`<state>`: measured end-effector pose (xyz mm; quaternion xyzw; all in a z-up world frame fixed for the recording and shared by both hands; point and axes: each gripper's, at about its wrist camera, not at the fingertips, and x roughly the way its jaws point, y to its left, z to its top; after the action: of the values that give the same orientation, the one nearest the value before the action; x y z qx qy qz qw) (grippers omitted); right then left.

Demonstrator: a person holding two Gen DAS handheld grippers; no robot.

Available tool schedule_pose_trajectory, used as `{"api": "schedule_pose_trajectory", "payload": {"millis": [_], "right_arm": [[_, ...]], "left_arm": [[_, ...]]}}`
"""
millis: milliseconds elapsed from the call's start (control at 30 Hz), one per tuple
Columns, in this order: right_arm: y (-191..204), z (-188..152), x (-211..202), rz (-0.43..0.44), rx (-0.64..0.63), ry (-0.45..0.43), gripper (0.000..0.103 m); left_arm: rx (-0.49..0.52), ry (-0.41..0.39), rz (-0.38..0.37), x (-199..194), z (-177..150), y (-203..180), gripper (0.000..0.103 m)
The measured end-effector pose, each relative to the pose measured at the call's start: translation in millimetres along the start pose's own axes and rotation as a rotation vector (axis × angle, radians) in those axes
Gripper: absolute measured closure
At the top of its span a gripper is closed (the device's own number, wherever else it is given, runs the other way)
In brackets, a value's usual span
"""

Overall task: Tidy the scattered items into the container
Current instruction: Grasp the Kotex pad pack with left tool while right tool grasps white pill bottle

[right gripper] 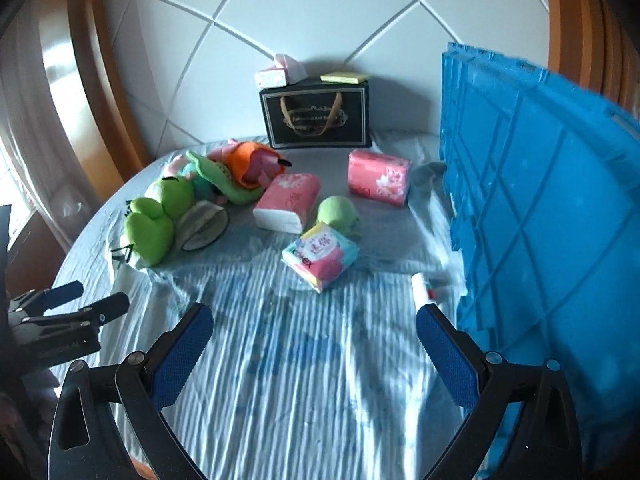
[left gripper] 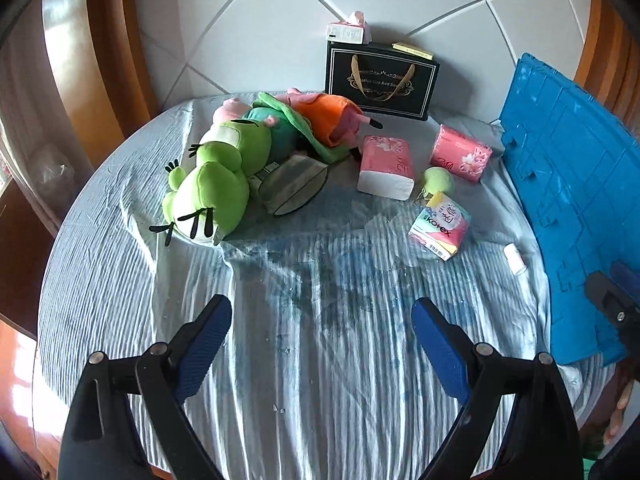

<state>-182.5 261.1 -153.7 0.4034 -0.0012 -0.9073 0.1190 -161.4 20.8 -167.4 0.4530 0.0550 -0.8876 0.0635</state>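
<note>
On the striped bedsheet [left gripper: 320, 360], a green frog plush [left gripper: 212, 184] lies at the left beside more soft toys. Toward the middle sit two pink tissue packs [left gripper: 386, 166] and a Kotex packet [left gripper: 440, 226]. The blue crate [left gripper: 572, 200] stands at the right. Left gripper [left gripper: 322, 344] and right gripper [right gripper: 314, 350] both hover spread wide, holding nothing.

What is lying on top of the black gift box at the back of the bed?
On the black gift box lie a white tissue box with a pink tissue sticking out, and a flat yellow pack. The box is closed, so its inside is hidden.
</note>
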Motion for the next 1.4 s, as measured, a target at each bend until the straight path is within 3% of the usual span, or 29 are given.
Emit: {"api": "schedule_pose_trajectory", "payload": {"millis": [300,600,833,867,900,933,1000,1133,1233,1400], "right_arm": [[-21,-44,99,-0.109,0.054,0.068,0.000],[-53,-68,140,-0.271,0.170,0.048,0.000],[-66,-58,154,-0.348,0.206,0.034,0.000],[-66,-55,157,-0.356,0.203,0.031,0.000],[-67,-52,160,-0.362,0.197,0.028,0.000],[-68,-48,163,-0.373,0.190,0.026,0.000],[-69,-41,172,-0.406,0.177,0.030,0.000],[-86,-38,188,-0.481,0.201,0.062,0.001],[-94,-38,193,-0.438,0.270,0.063,0.007],[-89,-31,195,-0.398,0.297,0.002,0.002]], "left_arm": [[0.076,0.072,-0.046,89,21,-31,0.011],[0.305,0.065,-0.198,170,50,-116,0.011],[0.417,0.116,-0.277,215,64,-159,0.011],[0.406,0.108,-0.286,216,65,-157,0.013],[0.390,0.092,-0.296,215,66,-153,0.024],[0.377,0.079,-0.297,213,67,-148,0.031],[0.372,0.063,-0.265,211,68,-138,0.031],[0.403,0.070,-0.279,213,70,-133,0.031],[0.450,0.066,-0.240,218,70,-140,0.016],[0.465,0.130,-0.203,240,69,-146,0.015]]}}
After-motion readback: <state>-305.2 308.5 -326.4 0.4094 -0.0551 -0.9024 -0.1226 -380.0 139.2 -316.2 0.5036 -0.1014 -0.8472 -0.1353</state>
